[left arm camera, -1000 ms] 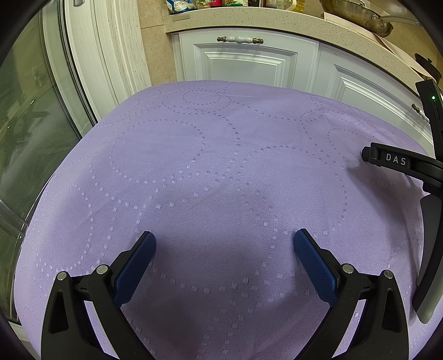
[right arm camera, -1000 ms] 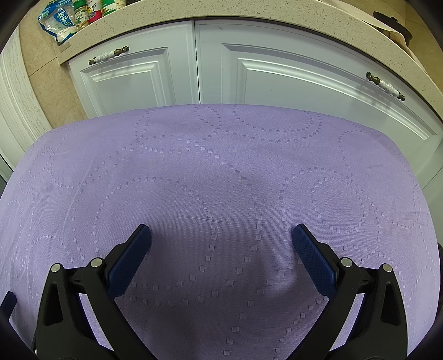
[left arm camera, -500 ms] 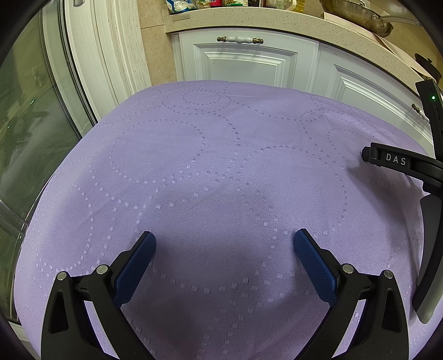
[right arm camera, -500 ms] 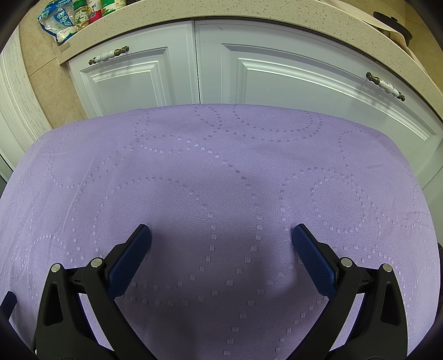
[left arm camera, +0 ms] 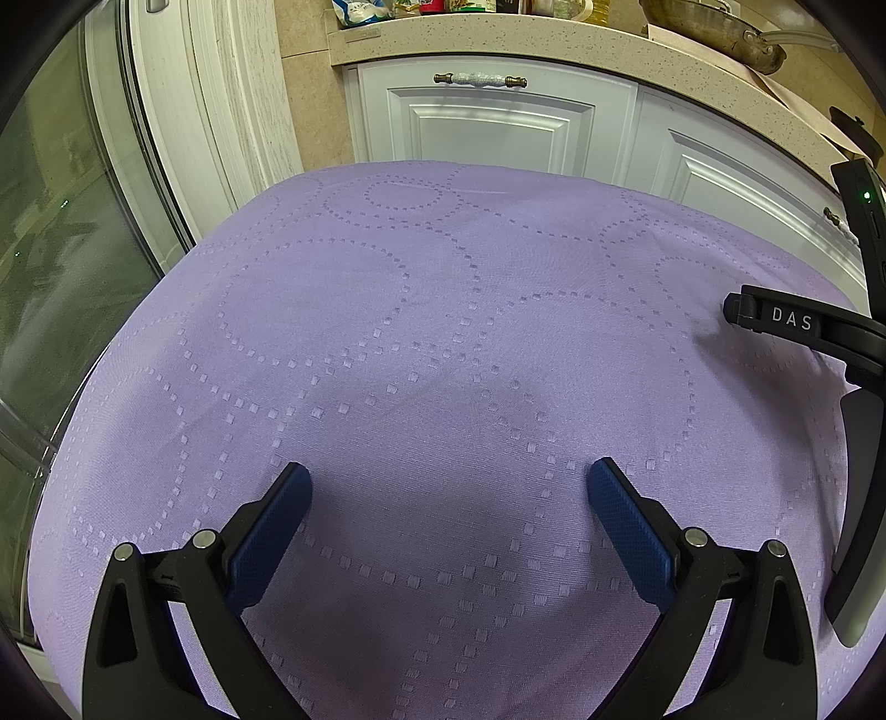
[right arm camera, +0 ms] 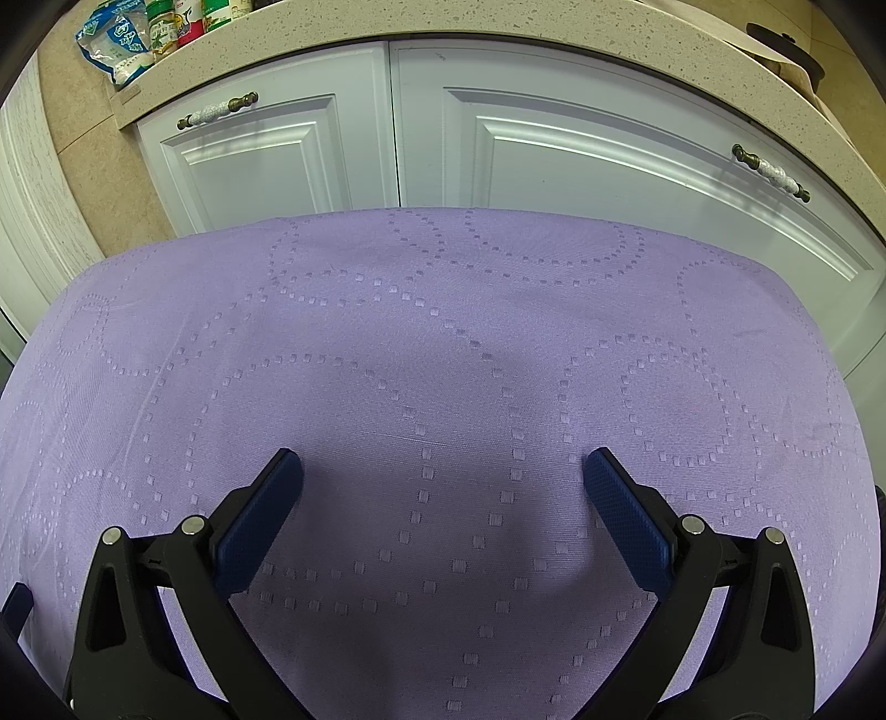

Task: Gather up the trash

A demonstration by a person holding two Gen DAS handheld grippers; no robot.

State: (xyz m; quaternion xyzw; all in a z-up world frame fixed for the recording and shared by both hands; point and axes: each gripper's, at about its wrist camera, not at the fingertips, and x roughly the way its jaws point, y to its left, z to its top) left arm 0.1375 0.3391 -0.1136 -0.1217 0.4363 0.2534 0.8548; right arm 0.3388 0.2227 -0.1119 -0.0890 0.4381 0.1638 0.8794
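No trash shows in either view. My left gripper [left arm camera: 449,477] stands open low over the purple tablecloth [left arm camera: 443,310], nothing between its blue pads [left arm camera: 266,531]. My right gripper [right arm camera: 441,462] is also open over the same cloth [right arm camera: 443,332], its blue pads [right arm camera: 628,515] wide apart with only fabric between them. In the left wrist view, the black body of the right gripper, marked DAS [left arm camera: 792,320], reaches in from the right edge.
White cabinet doors [right arm camera: 554,127] with metal handles stand just past the table's far edge, under a speckled countertop [right arm camera: 498,22] carrying packets and jars [right arm camera: 116,44]. A glass door [left arm camera: 61,221] lies left of the table. A pan [left arm camera: 720,33] sits on the counter.
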